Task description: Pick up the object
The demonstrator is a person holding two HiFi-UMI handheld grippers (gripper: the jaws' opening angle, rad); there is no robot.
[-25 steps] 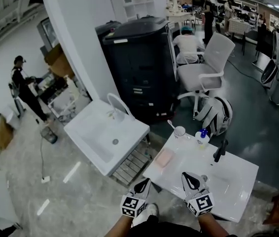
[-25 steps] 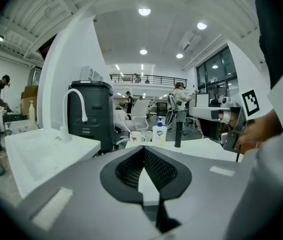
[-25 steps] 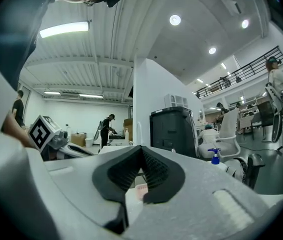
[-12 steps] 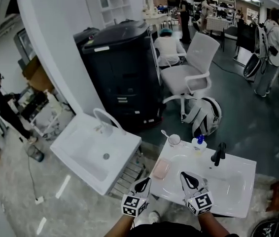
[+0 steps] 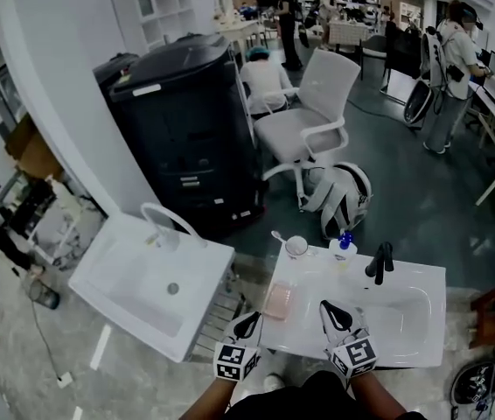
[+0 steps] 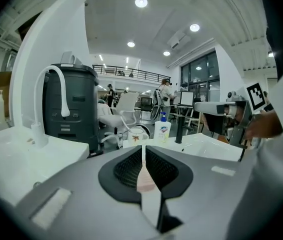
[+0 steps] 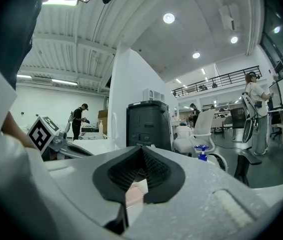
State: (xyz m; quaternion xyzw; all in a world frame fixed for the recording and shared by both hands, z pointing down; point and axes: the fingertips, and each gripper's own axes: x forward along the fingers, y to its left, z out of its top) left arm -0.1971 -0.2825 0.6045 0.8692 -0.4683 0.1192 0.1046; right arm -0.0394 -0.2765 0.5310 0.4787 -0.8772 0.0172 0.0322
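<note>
A pink block (image 5: 277, 301) lies on the left ledge of the white washbasin (image 5: 422, 322). My left gripper (image 5: 249, 320) hovers at the basin's near left corner, just short of the block; its jaws (image 6: 144, 156) stand almost together, starting to open, with nothing between them. My right gripper (image 5: 333, 311) hangs over the basin's near rim, to the right of the block, shut and empty (image 7: 141, 159). A pink patch shows through the slit of each pair of jaws in the gripper views.
A white cup (image 5: 296, 246), a soap bottle with a blue pump (image 5: 343, 248) and a black tap (image 5: 379, 262) stand along the basin's far edge. A second white basin (image 5: 151, 283) sits to the left. A black cabinet (image 5: 182, 129) and a white chair (image 5: 304, 121) stand beyond.
The head view has swung, so the basin now lies squarely ahead. Both grippers keep their place at its near edge.
</note>
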